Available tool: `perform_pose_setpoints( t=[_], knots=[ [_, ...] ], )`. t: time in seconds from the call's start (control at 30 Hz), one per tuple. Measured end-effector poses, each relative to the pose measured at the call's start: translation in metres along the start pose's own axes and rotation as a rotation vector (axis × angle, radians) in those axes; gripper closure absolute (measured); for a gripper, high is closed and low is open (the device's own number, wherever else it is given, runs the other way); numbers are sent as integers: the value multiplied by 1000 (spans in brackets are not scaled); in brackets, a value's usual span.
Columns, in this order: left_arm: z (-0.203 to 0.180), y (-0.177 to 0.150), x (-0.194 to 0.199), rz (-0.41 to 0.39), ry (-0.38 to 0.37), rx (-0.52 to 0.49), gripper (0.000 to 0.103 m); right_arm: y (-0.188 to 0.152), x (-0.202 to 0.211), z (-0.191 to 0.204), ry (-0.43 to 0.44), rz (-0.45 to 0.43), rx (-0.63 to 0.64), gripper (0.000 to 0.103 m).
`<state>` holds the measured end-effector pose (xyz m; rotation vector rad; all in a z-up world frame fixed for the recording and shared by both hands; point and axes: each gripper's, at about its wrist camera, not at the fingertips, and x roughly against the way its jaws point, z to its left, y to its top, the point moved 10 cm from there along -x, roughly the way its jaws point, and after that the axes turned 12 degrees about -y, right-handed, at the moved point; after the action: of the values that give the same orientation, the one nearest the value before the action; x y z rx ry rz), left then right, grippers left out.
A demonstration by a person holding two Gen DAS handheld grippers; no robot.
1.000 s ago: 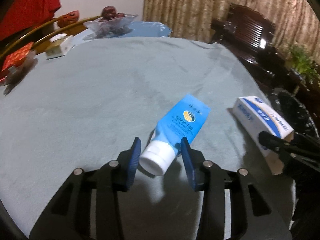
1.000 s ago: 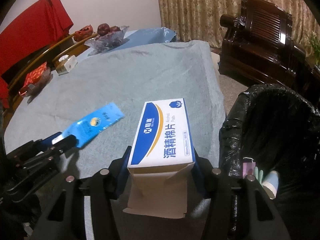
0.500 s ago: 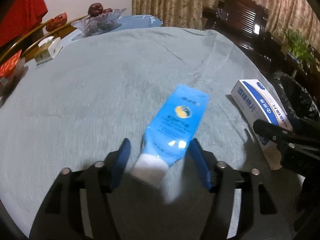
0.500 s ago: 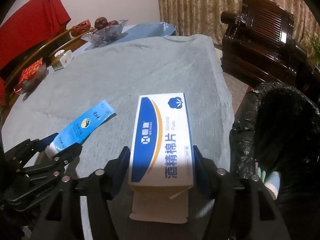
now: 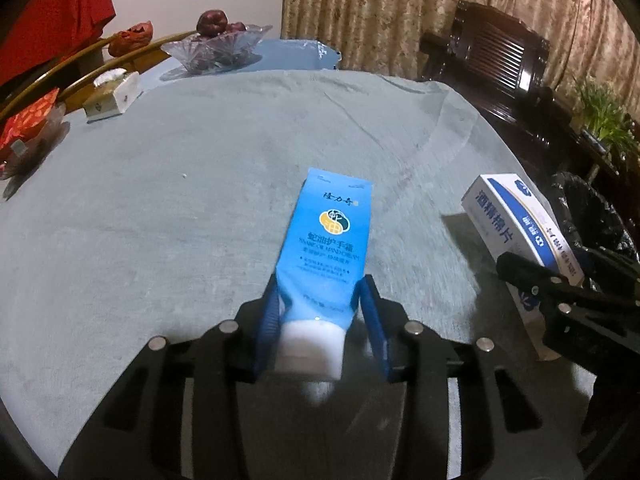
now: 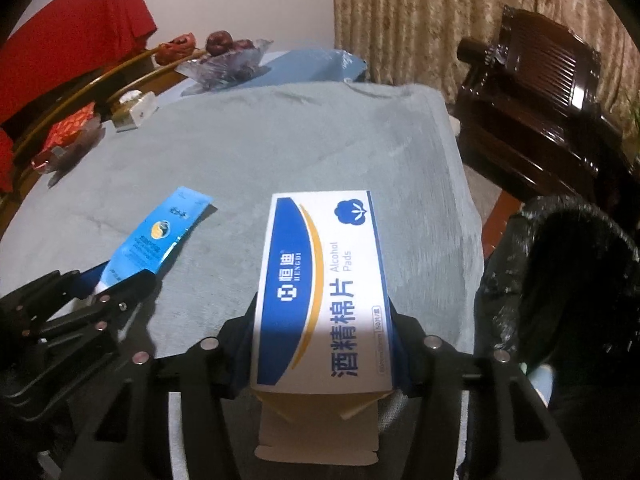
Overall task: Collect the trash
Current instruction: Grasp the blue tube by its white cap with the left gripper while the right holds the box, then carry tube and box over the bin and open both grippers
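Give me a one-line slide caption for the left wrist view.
Left gripper closing around a blue tube on the grey tablecloth, white box at right.

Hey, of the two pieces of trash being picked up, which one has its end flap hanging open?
The white and blue alcohol pads box in the right gripper: its near end flap hangs open. The blue hand cream tube in the left gripper has its white cap on.
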<state>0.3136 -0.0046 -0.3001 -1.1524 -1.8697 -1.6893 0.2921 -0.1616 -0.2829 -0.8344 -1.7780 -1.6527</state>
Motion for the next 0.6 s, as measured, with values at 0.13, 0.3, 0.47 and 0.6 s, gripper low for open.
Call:
perform_pose_setpoints(
  t=[0.13,0.3,0.47,0.6],
  knots=[
    [-8,10,12,-20,-16,-12,83,11,15,-2,11,-35,-15,49],
    [-14,13,15,-24,-22,-23,84,22,32,-5,21,-69,-22,49],
    [-12,8,19,-25,-31,0,84,21,39,-12,18,-74,-33,49],
    [-22,19,32,-59,-38,-15,85,22,45,-15,23,-80,-46,49]
  ],
)
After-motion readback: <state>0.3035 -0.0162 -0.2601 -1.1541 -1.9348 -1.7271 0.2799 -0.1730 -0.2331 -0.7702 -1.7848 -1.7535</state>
